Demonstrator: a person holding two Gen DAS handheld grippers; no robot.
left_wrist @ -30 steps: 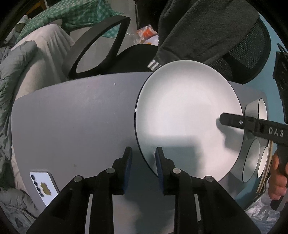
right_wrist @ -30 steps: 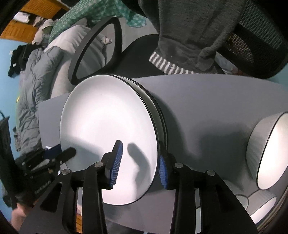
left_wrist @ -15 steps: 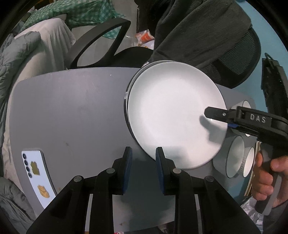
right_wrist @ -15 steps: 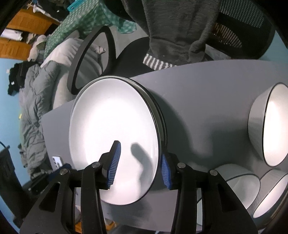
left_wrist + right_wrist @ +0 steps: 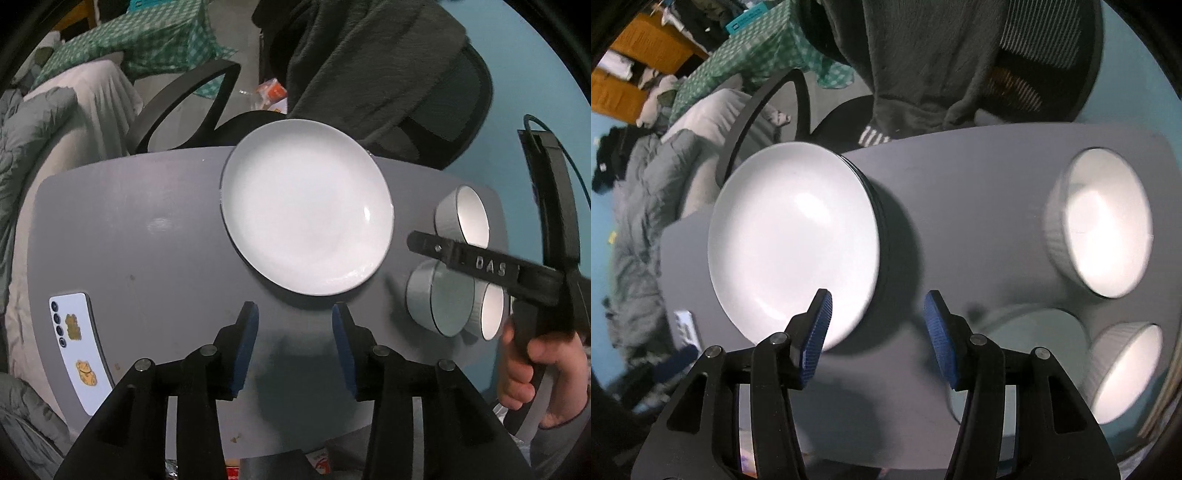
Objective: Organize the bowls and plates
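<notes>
We find the white plate (image 5: 306, 210) lying flat on top of a stack of plates (image 5: 881, 221) toward the far middle of the grey table (image 5: 140, 236); the right wrist view shows several dark rims beneath it at its right edge. Nothing grips the plate.

To the right of the stack stand three bowls, all upright on the table. One bowl (image 5: 463, 218) sits apart toward the far right edge. A second bowl (image 5: 439, 299) and a third bowl (image 5: 489, 312) sit close together nearer the front, their rims touching or nearly so; we cannot tell which.

Our left gripper (image 5: 295, 332) hangs over the table just in front of the plate, its blue-padded jaws spread wide with nothing between them. Our right gripper (image 5: 877, 328) is likewise spread wide and empty; its left finger overlaps the plate's near rim in the right wrist view, but we cannot tell whether it touches. In the left wrist view the right gripper's black finger crosses above the bowls, and the right hand (image 5: 532, 373) grasps its handle.

A white phone (image 5: 79, 347) lies face down at the table's left front. Beyond the table stands a black chair (image 5: 184, 99) draped with a dark garment (image 5: 369, 62).
</notes>
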